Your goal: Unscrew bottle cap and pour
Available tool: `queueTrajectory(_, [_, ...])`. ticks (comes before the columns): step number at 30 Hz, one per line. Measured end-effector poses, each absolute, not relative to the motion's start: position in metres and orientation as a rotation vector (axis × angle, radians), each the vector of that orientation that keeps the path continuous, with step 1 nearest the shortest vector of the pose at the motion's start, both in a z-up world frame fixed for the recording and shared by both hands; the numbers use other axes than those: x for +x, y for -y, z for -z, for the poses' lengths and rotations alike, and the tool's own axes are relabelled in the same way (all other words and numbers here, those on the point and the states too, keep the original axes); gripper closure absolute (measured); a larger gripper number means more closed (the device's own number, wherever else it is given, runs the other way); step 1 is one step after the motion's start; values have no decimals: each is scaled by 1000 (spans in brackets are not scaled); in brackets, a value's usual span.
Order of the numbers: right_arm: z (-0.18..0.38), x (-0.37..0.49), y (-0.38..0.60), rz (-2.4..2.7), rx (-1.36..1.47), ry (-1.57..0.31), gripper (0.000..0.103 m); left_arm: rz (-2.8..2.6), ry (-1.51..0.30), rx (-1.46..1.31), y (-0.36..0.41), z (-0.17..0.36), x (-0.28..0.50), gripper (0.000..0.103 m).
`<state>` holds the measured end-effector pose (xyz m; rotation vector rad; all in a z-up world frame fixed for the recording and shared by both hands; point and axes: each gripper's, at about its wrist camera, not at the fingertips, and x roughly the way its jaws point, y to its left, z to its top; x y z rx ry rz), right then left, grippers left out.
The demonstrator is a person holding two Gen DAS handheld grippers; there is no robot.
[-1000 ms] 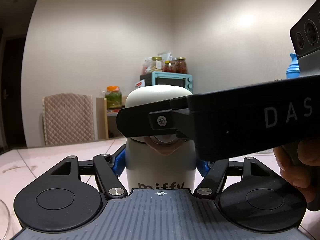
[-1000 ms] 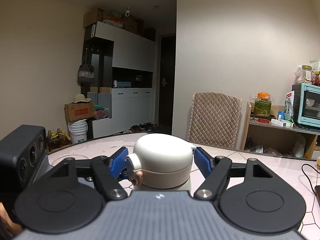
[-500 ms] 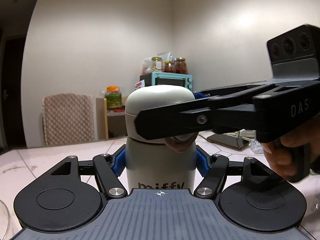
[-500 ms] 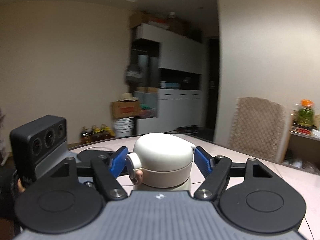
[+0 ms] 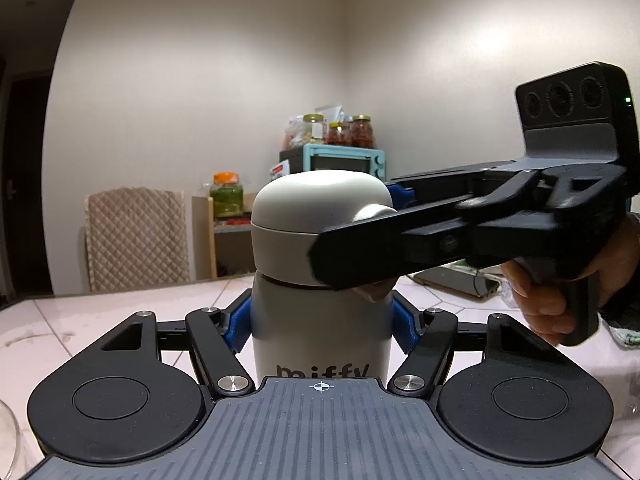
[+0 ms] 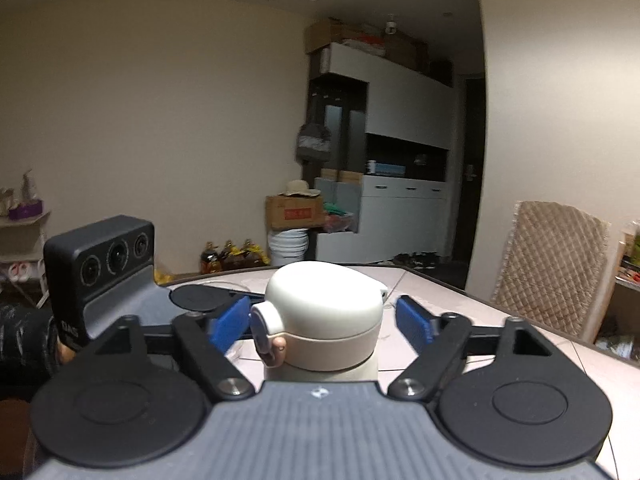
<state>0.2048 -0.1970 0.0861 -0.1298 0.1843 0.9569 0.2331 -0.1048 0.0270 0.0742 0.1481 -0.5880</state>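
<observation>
A cream "miffy" bottle [image 5: 320, 332] stands upright on the pale tiled table [image 5: 100, 320]. My left gripper [image 5: 322, 322] is shut on the bottle's body, its blue pads against both sides. The bottle's domed cream cap [image 5: 316, 216] sits on top. My right gripper [image 6: 322, 322] comes in from the right and straddles the cap [image 6: 324, 312]; in the right wrist view its blue fingertips [image 6: 230, 322] stand a little off the cap's sides. The right gripper's black body [image 5: 500, 224] crosses in front of the cap in the left wrist view.
A glass rim [image 5: 8, 436] shows at the lower left edge. A quilted chair [image 5: 136, 236] and a shelf with a teal oven [image 5: 340, 160] and jars stand behind the table. A flat dark device [image 5: 456, 280] lies at the right.
The right gripper has swung around the cap, turning to the left, its camera view panning from the chair to the cabinets. Its pads now stand off the cap. The left gripper and bottle stayed still.
</observation>
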Motion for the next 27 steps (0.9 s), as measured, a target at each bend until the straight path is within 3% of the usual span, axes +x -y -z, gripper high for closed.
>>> queueTrajectory(2, [-89,197,197,-893,-100,-179,10,588,-148,74,105,-27,233,31])
queueTrajectory(14, [-86,156,174,-561,-30,-162,9,588,-151,73,105,-30,235,31])
queueTrajectory(22, [-79,160,150,-491,-65,-161,11,589,-153,70,101,-33,240,31])
queueTrajectory(27, [-76,160,142,-477,-83,-166,19,589,-153,71,100,-36,239,31])
